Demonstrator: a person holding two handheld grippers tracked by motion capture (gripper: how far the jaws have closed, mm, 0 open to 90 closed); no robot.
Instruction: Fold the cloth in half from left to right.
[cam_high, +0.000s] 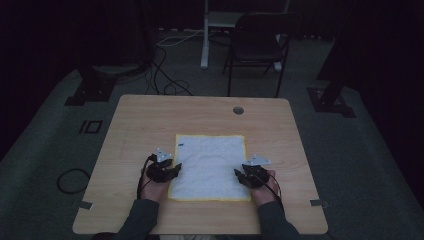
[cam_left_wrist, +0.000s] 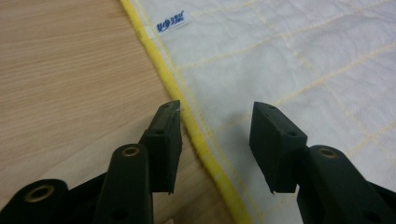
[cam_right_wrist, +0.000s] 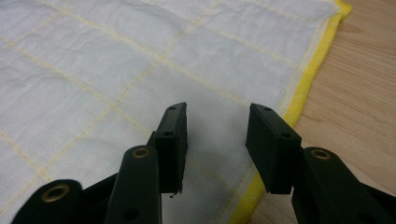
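White cloth (cam_high: 210, 167) flat mid-table, left gripper (cam_left_wrist: 215, 116) and right gripper (cam_right_wrist: 217, 122) both spread, empty, straddling its yellow side hems — approach step, probably; next, lower and pinch each edge.

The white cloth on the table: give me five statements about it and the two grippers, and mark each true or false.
1. The cloth lies spread flat on the table. True.
2. The cloth has a red border. False: its border is yellow.
3. The left gripper is open, its jaws either side of the cloth's yellow edge. True.
4. The right gripper is clamped shut on a cloth corner. False: its jaws stand apart above the cloth, nothing pinched.
5. A small label with blue print sits near the cloth's edge. True.
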